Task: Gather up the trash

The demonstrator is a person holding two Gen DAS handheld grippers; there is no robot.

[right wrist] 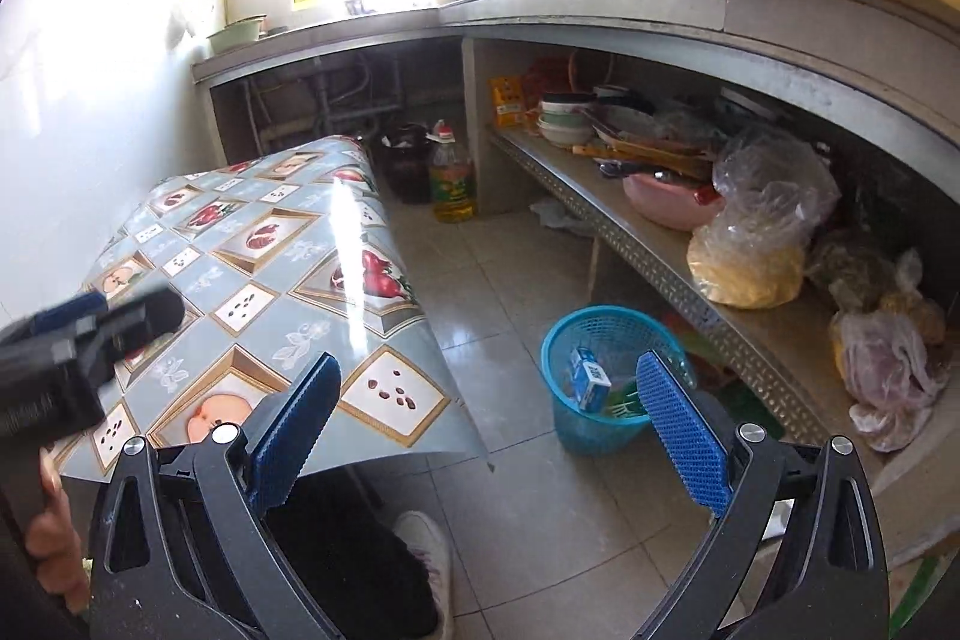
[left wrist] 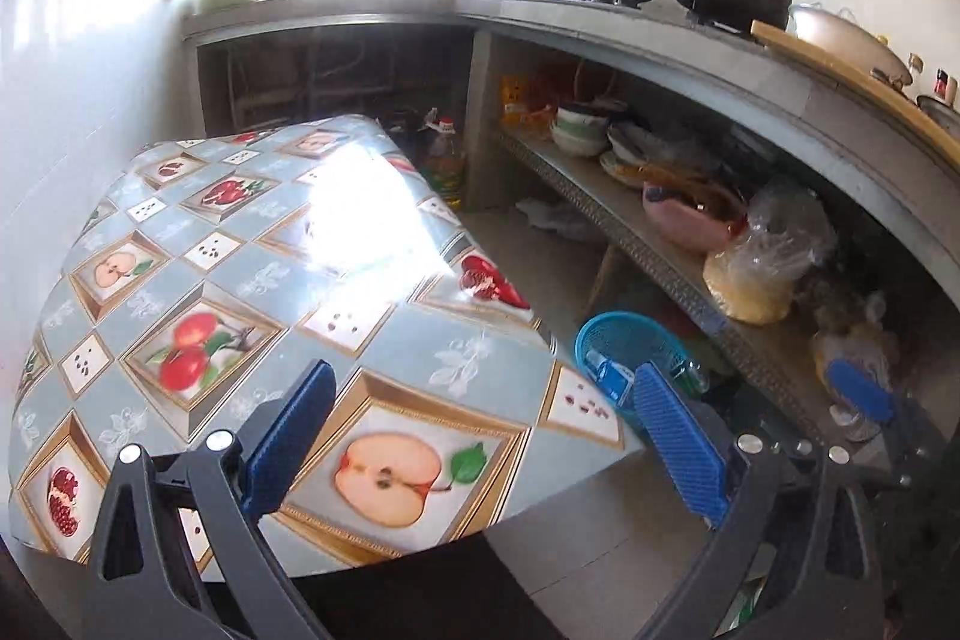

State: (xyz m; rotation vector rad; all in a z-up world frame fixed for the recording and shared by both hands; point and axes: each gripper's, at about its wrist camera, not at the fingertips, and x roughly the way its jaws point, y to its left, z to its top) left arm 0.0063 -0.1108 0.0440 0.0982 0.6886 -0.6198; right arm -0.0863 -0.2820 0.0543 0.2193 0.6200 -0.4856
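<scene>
The carton (right wrist: 589, 379) lies with green scraps (right wrist: 623, 405) inside the blue basket (right wrist: 600, 322) on the floor, showing just inside the right finger of the right gripper (right wrist: 489, 430); judged light, thin-walled and easily crushed, it is best pinched across its flat faces. The basket looks light and flexible, best taken at the rim. Both the right gripper and the left gripper (left wrist: 486, 436) have their fingers fully spread and hold nothing; the counter (left wrist: 252, 244) under the left one carries no trash.
</scene>
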